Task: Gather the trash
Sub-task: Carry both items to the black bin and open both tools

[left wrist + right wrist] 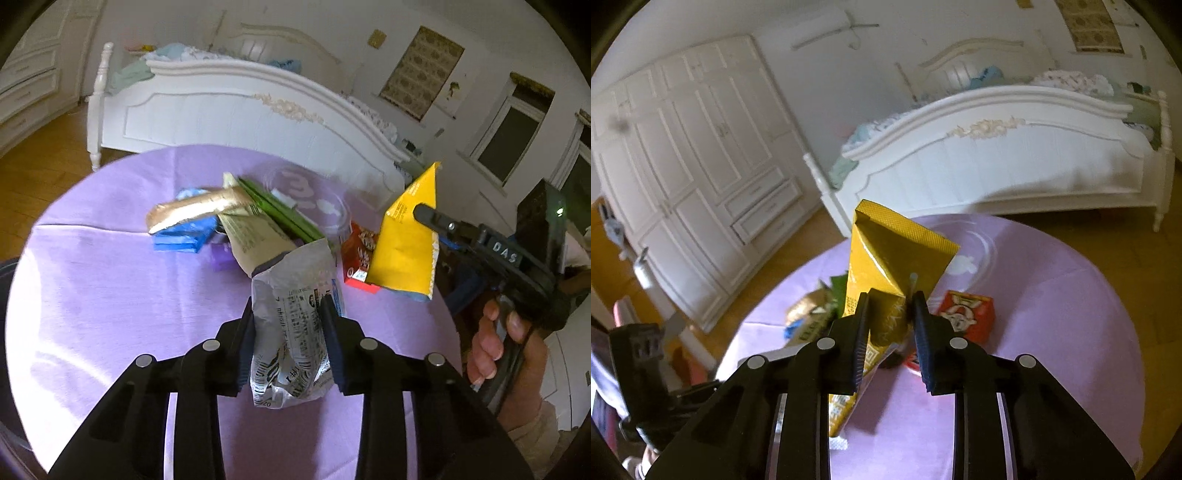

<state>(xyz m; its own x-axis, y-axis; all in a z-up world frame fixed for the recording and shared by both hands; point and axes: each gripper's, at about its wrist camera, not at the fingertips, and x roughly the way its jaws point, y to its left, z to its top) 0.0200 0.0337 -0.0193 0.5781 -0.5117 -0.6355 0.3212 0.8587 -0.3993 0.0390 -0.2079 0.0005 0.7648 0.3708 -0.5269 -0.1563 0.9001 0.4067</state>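
Observation:
My left gripper (290,306) is shut on a crumpled white printed snack bag (295,325) held above the purple tablecloth (110,295). My right gripper (891,301) is shut on a yellow carton-like packet (886,266); it also shows in the left wrist view (406,240), raised at the table's right. Beyond the white bag lies a pile of trash: a gold wrapper (195,210), a blue wrapper (184,236), a beige packet (255,236) and a green packet (280,214). A red box (356,258) (966,314) lies beside the pile.
A clear plastic lid (314,195) lies at the far side of the round table. A white bed footboard (240,107) stands just behind the table. A white wardrobe (683,166) stands on the left over a wooden floor (37,166).

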